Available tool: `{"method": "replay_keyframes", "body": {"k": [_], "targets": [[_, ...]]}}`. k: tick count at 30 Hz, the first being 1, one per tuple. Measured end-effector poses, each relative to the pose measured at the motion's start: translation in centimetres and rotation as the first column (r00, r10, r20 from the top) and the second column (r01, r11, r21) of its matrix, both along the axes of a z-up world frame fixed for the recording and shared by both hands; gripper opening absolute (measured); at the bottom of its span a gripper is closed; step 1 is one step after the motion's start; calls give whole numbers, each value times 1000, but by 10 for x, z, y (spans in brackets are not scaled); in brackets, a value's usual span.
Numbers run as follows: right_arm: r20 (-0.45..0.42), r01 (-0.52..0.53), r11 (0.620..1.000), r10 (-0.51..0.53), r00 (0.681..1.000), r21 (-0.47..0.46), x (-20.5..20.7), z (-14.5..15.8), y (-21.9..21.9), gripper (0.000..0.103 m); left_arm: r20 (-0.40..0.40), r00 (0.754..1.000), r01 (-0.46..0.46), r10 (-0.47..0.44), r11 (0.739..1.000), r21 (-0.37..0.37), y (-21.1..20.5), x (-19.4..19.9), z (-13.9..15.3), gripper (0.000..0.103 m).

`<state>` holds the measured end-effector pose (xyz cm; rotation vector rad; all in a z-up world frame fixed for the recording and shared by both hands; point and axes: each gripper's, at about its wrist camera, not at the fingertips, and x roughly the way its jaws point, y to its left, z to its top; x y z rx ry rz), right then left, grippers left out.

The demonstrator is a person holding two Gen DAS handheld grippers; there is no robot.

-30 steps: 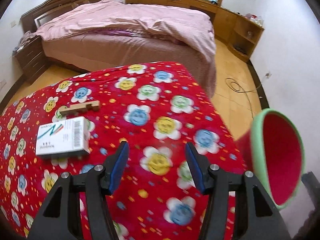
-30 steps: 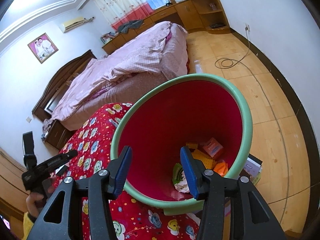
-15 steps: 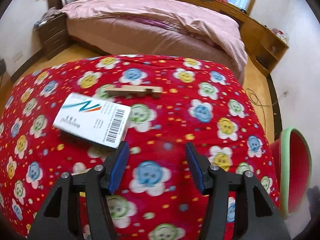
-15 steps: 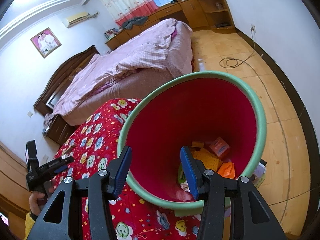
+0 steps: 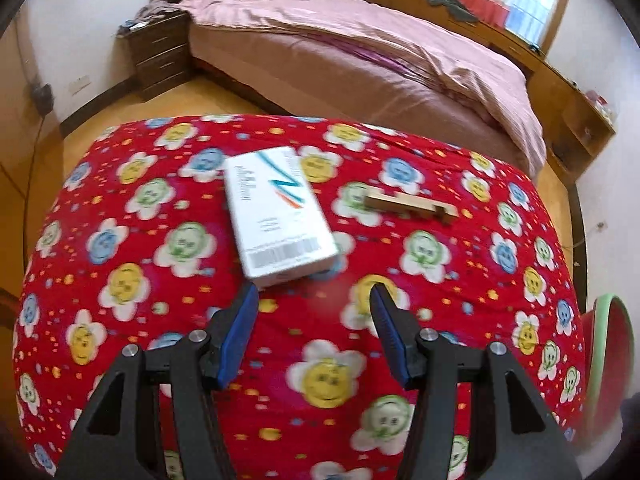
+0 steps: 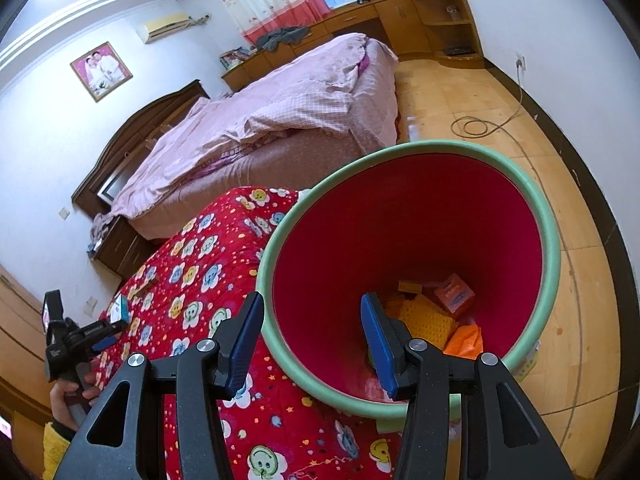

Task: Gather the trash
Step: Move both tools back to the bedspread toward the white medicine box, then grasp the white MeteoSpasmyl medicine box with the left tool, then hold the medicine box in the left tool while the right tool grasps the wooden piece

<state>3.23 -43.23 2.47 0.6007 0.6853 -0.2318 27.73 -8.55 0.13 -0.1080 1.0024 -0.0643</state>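
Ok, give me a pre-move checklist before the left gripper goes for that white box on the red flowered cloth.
1. Left gripper open and empty: ok.
2. White cardboard box lying flat on the red flowered cloth, nothing on top: ok.
3. Box lined up between the jaws: not ok, it sits just ahead and slightly left.
4. Wooden block apart from the box: ok.
5. Red bin with green rim has room: ok.
6. Right gripper gripping the rim: cannot tell.
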Motion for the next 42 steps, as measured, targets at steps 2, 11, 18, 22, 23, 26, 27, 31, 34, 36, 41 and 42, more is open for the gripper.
{"method": "replay_keyframes", "body": {"k": [2,11,18,22,23,26,27,31,34,36,41,42], "targets": [[-2,-4,1000,4,1000,-2,2,0,2,52,6,1000,-21,21,1000,-7,9,0,2,58],[-19,-20,1000,20,1000,-19,12,2,13,52,22,997,-71,70,997,22,21,27,7,60],[-31,-21,999,20,999,-36,17,5,17,52,21,999,-50,48,995,82,9,50,3,61],[-35,-33,998,32,999,-46,22,7,22,52,-9,999,-44,45,996,81,7,57,-9,61],[-36,-40,998,38,999,-46,25,7,24,52,-19,999,-47,49,996,75,7,57,-12,61],[-39,-62,996,60,997,-60,31,10,30,52,1,999,-52,52,996,67,9,54,-14,61],[-40,-69,996,66,997,-65,33,11,31,52,3,998,-57,56,996,67,9,54,-15,60],[-38,-109,991,106,994,-81,43,19,42,52,9,999,-44,44,997,59,15,50,-15,57],[-33,-145,985,142,989,-94,52,26,55,52,20,1000,-25,24,998,59,20,43,-13,51],[-29,-175,978,173,985,-110,60,32,66,52,31,999,-31,30,999,35,31,36,-10,51],[-22,-235,962,235,972,-137,82,43,94,52,57,996,-70,71,997,-15,58,22,-4,51],[-22,-247,958,247,969,-143,89,45,101,52,63,994,-83,83,996,-16,64,18,-4,51]]}}
